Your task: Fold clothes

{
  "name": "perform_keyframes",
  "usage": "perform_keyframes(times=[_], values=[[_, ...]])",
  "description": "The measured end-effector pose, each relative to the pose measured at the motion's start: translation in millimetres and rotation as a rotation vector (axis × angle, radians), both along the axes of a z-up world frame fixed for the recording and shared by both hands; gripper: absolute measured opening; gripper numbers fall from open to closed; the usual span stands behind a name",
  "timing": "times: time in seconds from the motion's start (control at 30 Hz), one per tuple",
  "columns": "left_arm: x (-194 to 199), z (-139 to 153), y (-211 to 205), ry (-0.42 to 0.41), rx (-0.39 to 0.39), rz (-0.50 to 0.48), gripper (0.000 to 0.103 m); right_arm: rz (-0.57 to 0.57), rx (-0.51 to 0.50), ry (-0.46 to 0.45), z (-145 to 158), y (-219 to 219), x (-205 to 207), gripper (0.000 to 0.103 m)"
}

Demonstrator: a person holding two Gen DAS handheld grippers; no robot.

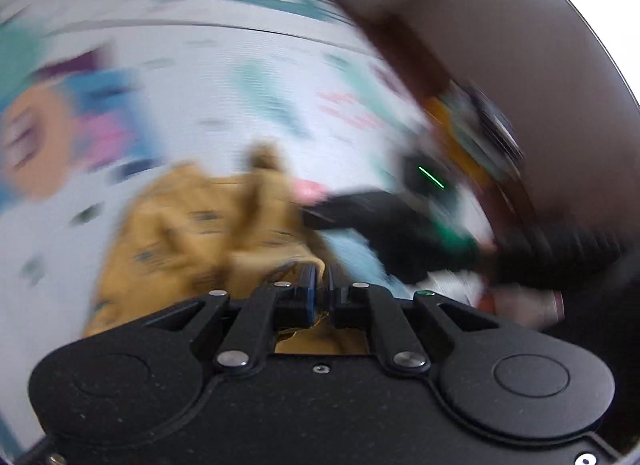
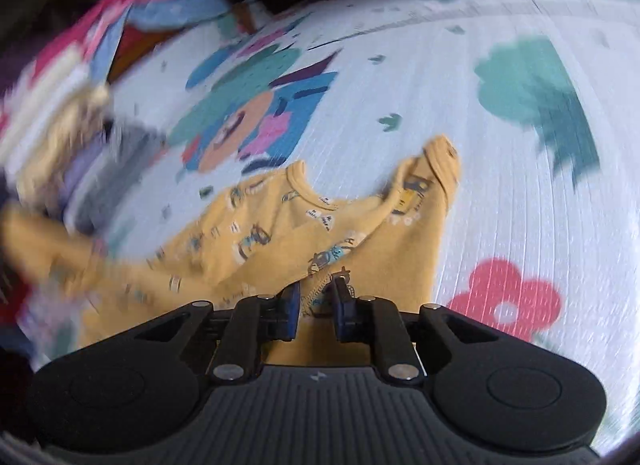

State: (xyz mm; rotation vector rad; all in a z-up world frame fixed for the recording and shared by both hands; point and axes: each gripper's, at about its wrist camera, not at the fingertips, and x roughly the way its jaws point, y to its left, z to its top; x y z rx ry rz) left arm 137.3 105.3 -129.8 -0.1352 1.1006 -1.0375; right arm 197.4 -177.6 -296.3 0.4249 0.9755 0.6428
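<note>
A white play mat (image 2: pixel 500 201) printed with cartoon shapes is lying under everything. The yellow garment (image 2: pixel 280 233) is spreading ahead of the right gripper (image 2: pixel 317 297), whose fingers are standing narrowly apart around its hem. The left gripper (image 1: pixel 320 281) is pinching the garment's bunched cloth between closed fingers.

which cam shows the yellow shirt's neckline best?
Right wrist: the yellow shirt lies spread out, its neckline and print fairly sharp. Left wrist shows only a blurred, bunched part of it, no neckline.
</note>
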Motion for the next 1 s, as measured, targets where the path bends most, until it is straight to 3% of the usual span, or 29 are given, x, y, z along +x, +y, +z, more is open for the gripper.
perform_keyframes(times=[0.13,0.33,0.5,0.87,0.93,1.0], values=[[-36.8,2.3,-65.0,-0.066,0.043,-0.286,0.004,-0.205,0.34,0.218,-33.0,-45.3,1.9,0.026],[-57.3,-24.8,-115.8,-0.06,0.131,-0.445,0.004,-0.389,0.692,0.39,-64.9,-80.9,-16.2,0.042],[-55.3,-34.6,-143.5,-0.073,0.144,-0.49,0.004,-0.36,0.699,0.38,-56.2,-90.3,-41.8,0.06],[-66.9,-100.8,-201.5,-0.025,0.266,-0.63,0.004,-0.338,0.647,0.385,-43.0,-134.5,-109.2,0.061],[-73.1,-109.4,-209.4,-0.05,0.273,-0.644,0.004,-0.314,0.636,0.397,-42.0,-134.7,-117.0,0.062],[-75.7,-109.3,-208.1,-0.036,0.251,-0.641,0.024,-0.275,0.6,0.401,-39.1,-130.8,-122.4,0.062]])
